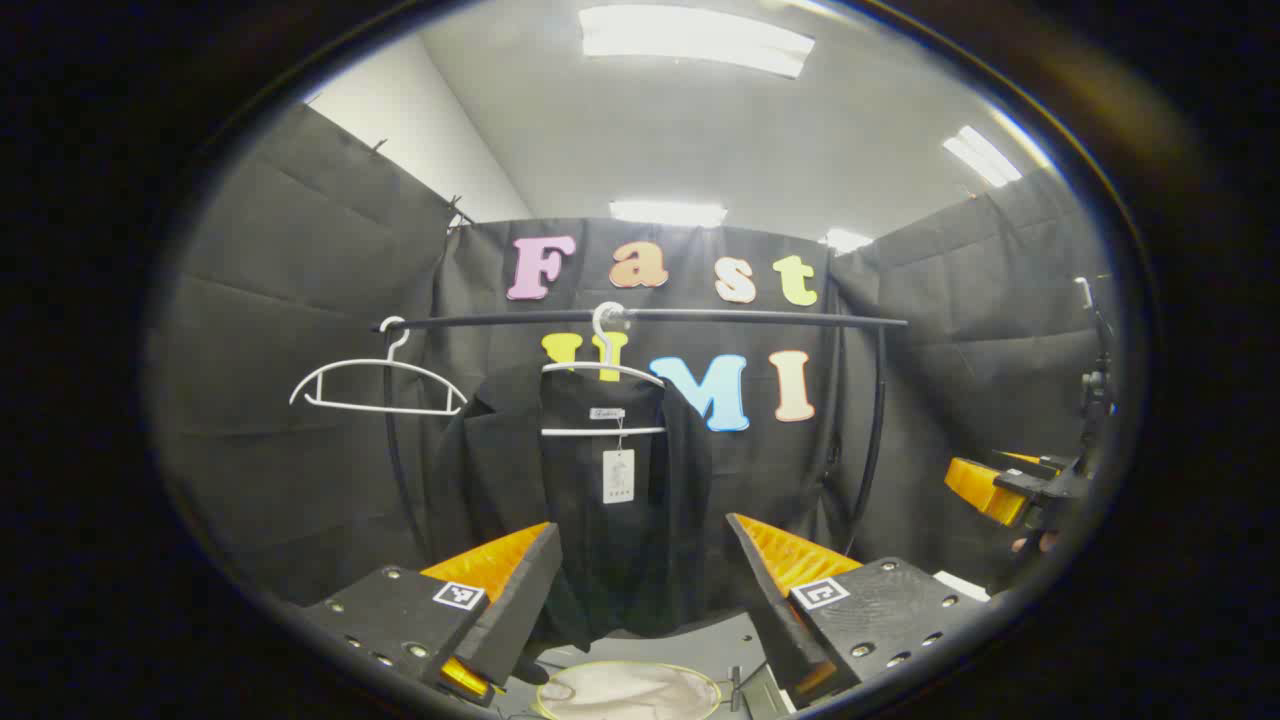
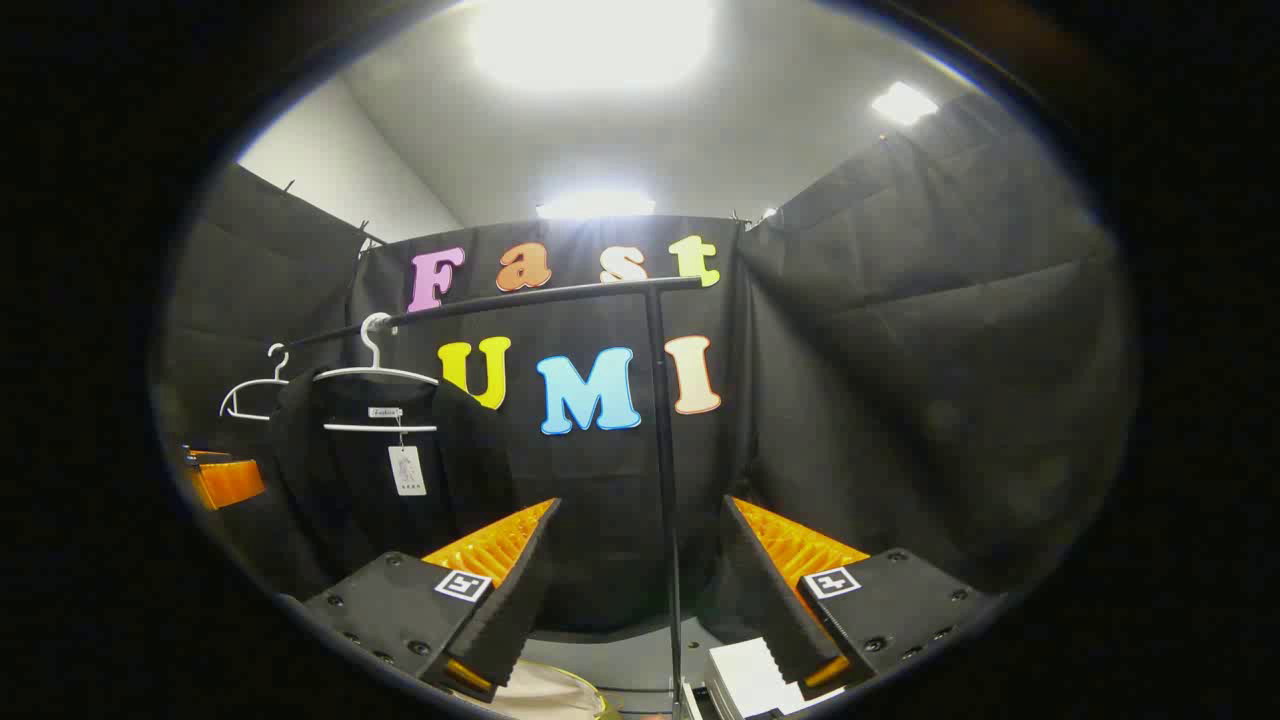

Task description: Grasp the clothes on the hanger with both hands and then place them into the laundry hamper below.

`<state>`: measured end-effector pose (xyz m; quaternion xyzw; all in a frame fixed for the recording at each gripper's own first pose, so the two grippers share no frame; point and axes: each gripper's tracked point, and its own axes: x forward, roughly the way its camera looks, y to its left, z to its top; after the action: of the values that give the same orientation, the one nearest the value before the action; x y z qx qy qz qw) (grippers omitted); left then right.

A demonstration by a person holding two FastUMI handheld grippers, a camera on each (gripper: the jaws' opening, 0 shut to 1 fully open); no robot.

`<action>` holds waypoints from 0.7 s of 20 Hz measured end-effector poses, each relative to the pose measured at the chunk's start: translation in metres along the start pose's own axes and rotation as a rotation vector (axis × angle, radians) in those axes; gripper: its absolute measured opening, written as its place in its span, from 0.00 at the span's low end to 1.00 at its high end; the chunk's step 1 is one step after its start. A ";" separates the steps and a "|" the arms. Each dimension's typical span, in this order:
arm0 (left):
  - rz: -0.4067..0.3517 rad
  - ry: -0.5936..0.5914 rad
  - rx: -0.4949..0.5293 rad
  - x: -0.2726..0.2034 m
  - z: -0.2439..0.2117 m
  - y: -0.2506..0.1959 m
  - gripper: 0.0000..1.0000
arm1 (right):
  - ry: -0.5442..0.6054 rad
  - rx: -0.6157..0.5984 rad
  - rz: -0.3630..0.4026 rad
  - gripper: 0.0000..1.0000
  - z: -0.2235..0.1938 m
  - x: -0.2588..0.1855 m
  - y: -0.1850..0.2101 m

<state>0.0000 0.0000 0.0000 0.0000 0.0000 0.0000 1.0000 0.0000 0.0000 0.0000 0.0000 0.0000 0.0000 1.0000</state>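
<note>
While both grippers stand short of the rail, the items read as follows. Black garment (image 1: 610, 500): hung on a white hanger (image 1: 603, 375) from the dark horizontal rail (image 1: 700, 316), a white tag (image 1: 618, 475) dangling at its neck; untouched by either gripper. Second white hanger (image 1: 375, 385): bare, on the same rail, to the garment's left in the left gripper view. Laundry hamper (image 1: 630, 690): pale round mouth with a light rim, directly below the garment. Left gripper (image 1: 640, 600): fingers spread wide, holding nothing, aimed at the garment's lower half. Right gripper (image 2: 640, 590): fingers spread wide, holding nothing, facing the rail's upright post (image 2: 665, 480), with the garment off to its left; it also appears at the right edge of the left gripper view, well apart from the garment. White block (image 2: 745, 680): beside the post's foot.
</note>
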 end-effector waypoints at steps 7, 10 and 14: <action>0.006 0.035 -0.034 -0.008 -0.021 0.016 0.94 | 0.047 0.023 0.012 0.92 -0.012 -0.005 0.013; 0.011 0.034 -0.035 -0.011 -0.021 0.020 0.95 | 0.060 0.012 0.013 0.98 -0.015 -0.008 0.017; 0.008 0.044 -0.069 -0.013 -0.026 0.023 0.95 | 0.072 0.010 0.017 0.98 -0.015 -0.013 0.022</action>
<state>-0.0134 0.0234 -0.0261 -0.0344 0.0219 0.0038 0.9992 -0.0134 0.0221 -0.0148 0.0048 0.0358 0.0086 0.9993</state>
